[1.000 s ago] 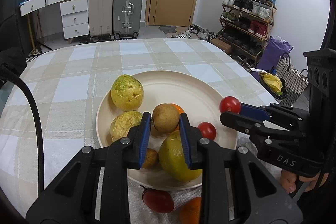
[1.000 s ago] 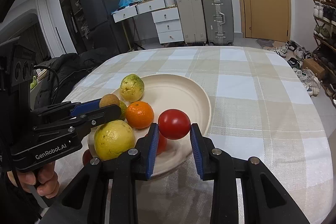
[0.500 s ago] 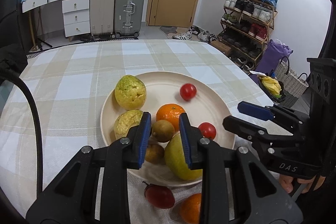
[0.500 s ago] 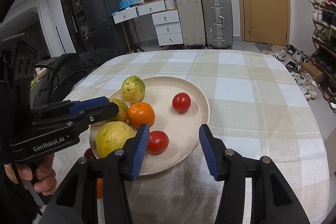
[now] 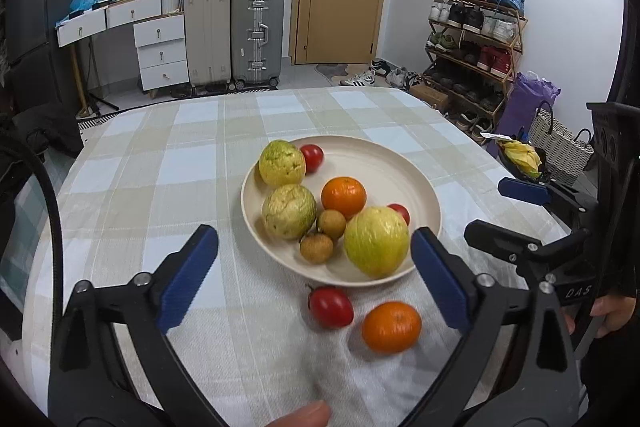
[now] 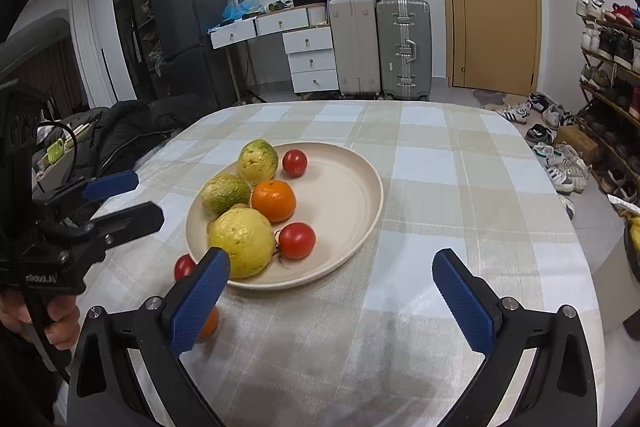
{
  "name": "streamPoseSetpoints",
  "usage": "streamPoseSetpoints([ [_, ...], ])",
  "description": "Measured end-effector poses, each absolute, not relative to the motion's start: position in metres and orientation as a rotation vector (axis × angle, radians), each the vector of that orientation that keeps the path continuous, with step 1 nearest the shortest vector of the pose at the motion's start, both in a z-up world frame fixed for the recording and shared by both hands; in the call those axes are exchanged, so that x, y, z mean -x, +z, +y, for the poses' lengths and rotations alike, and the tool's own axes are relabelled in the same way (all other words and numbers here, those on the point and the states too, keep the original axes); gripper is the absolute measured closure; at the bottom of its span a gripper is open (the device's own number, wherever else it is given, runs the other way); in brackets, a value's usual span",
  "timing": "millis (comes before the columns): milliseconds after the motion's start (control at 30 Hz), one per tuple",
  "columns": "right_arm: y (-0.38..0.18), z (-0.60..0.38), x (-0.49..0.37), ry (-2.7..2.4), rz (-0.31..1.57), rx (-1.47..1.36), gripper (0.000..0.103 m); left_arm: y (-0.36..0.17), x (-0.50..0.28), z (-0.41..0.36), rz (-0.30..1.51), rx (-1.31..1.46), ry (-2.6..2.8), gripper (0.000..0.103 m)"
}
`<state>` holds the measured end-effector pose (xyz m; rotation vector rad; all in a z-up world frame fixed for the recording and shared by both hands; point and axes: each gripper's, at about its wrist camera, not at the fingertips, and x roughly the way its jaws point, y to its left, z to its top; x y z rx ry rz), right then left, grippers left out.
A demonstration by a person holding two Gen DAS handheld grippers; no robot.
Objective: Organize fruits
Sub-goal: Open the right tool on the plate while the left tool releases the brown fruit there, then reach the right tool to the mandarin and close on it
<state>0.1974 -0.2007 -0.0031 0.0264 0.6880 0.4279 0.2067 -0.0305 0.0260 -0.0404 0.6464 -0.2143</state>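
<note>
A cream plate (image 5: pixel 400 163) (image 6: pixel 344 195) on the checked tablecloth holds three yellow-green guavas (image 5: pixel 376 241), an orange (image 5: pixel 343 197), two tomatoes (image 6: pixel 295 163) (image 6: pixel 297 240) and two small brown fruits (image 5: pixel 331 224). On the cloth in front of the plate lie a tomato (image 5: pixel 330 306) and another orange (image 5: pixel 391 326). My left gripper (image 5: pixel 313 233) (image 6: pixel 132 201) hangs short of the plate's near rim, its jaws opening wide and holding nothing. My right gripper (image 6: pixel 331 259) (image 5: pixel 504 211) stands at the plate's right, its jaws also opening and empty.
The table ends in a rounded edge at the far side and at the right. A dark jacket (image 6: pixel 132 131) lies on a seat by the left edge. Suitcases (image 5: pixel 236 31), drawers and a shoe rack (image 5: pixel 476 39) stand farther back on the floor.
The left gripper let the small brown fruit go onto the plate, opened wide and drew back. The right gripper released its tomato, which rolled to the plate's far side, and opened wide.
</note>
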Motion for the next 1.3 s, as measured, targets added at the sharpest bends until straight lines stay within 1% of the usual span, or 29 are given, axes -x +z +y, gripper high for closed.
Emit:
streamPoseSetpoints([
  [133,-0.003,-0.197,-0.191,0.438,0.695,-0.025,0.0,0.028,-0.188,-0.024,0.644,0.057,-0.214,0.001],
  [300,-0.004,-0.193,-0.185,0.46,0.716,-0.043,0.0,0.028,-0.176,-0.018,0.649,0.048,-0.198,0.001],
  [533,-0.012,-0.174,-0.175,0.518,0.759,-0.022,0.0,0.014,-0.164,-0.002,0.694,0.07,-0.183,0.001],
  [833,-0.029,-0.152,-0.173,0.551,0.834,0.002,0.0,-0.003,-0.168,0.011,0.738,0.083,-0.151,0.001],
  [1300,-0.038,-0.123,-0.17,0.622,0.885,0.053,0.002,-0.008,-0.178,0.022,0.745,0.124,-0.122,0.001],
])
